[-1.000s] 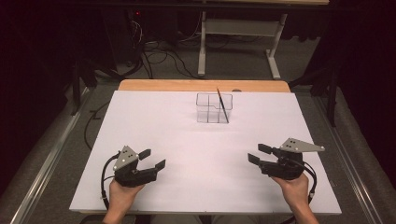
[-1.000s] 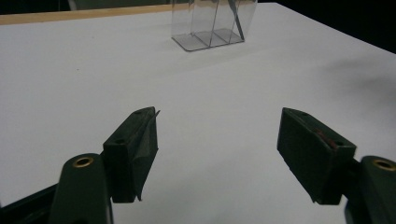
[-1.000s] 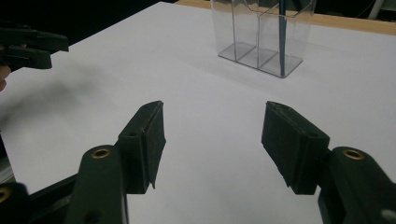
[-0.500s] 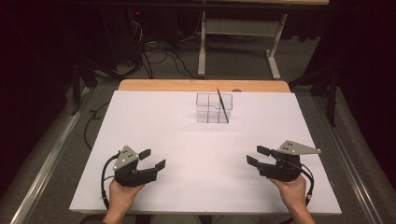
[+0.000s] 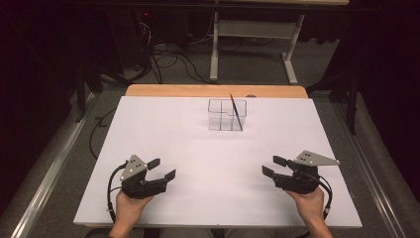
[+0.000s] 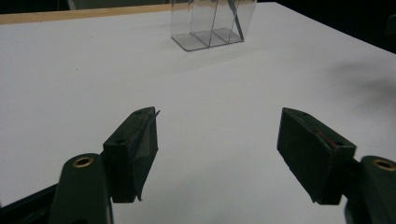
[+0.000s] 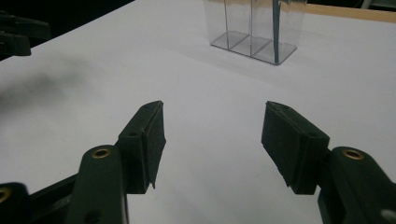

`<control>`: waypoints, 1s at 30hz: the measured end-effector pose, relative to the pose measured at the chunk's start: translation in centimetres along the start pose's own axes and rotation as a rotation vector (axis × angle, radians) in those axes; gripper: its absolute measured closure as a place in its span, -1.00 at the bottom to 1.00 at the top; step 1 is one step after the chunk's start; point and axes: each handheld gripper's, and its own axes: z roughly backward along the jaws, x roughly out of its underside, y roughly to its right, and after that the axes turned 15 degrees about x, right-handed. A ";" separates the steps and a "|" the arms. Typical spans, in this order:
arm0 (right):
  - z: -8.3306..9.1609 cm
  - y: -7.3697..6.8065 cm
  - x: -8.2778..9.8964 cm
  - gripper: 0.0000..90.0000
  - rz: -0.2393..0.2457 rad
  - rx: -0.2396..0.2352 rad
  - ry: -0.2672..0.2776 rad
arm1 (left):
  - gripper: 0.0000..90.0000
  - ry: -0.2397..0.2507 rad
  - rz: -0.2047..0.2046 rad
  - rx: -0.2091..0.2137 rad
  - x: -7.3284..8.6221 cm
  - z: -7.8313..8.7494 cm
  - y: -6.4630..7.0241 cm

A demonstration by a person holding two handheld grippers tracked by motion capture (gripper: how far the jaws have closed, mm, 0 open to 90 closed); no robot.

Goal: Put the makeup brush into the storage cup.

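While your hands rest low on the table [image 5: 163, 129], both grippers point inward.
Left gripper [image 5: 162, 168] and right gripper [image 5: 273, 166]: fingers spread, empty; clear container [image 5: 227, 115] well ahead of them.

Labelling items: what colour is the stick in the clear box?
Dark, nearly black stick in the clear box; the high view shows it best.

A big white table [image 5: 163, 134] holds a clear box [image 5: 226, 114] at its far middle, with a thin stick [image 5: 236, 113] inside
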 end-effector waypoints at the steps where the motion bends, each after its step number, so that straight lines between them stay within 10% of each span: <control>1: 0.0 0.0 0.1 -0.08 -0.004 0.003 -0.001 | -0.35 0.002 0.001 0.000 0.0 0.0 0.0; 30: -0.4 0.7 1.1 -0.08 -0.005 0.056 -0.015 | -0.34 -0.002 0.000 0.003 0.0 0.0 0.0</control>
